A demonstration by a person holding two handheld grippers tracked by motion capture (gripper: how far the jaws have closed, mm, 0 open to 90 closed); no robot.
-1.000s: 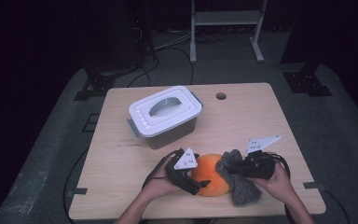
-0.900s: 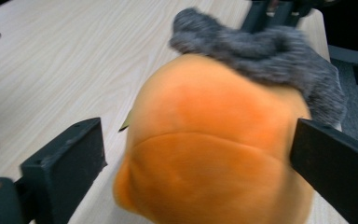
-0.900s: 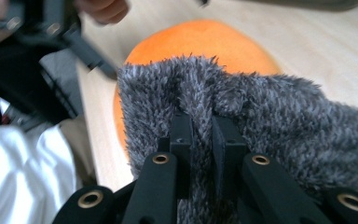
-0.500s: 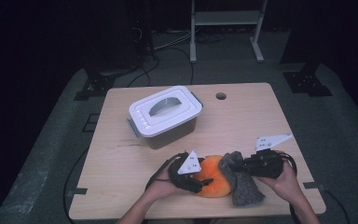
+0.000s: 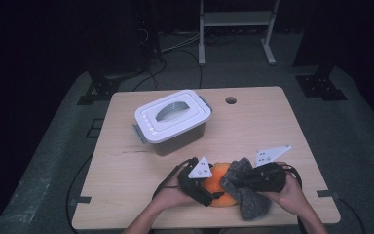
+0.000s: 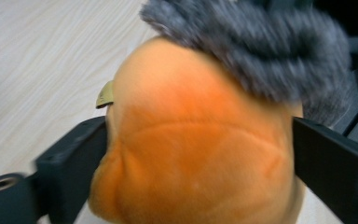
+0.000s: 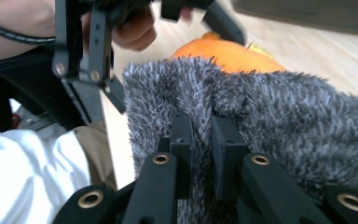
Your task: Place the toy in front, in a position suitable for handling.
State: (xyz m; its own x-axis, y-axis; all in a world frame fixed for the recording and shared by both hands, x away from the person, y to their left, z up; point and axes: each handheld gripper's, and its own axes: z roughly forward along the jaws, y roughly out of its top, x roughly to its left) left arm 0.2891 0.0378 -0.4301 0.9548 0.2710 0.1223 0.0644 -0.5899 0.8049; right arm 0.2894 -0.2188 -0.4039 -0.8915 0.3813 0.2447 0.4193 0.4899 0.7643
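**Plush Toy Braced as Grey Cloth Is Worked Over It**

At the near edge of the wooden surface, the left tongs straddle an orange plush toy, jaws wide and against its flanks after just opening further, apparently to steady the toy. The right tongs are pinched nearly shut on a fold of fuzzy grey cloth, which drapes over the toy's right side, seemingly held there so it can be drawn across the plush. The toy lies rounded and squat, its long axis roughly across the surface; which way it faces cannot be told. A lidded white box stands apart, farther back.
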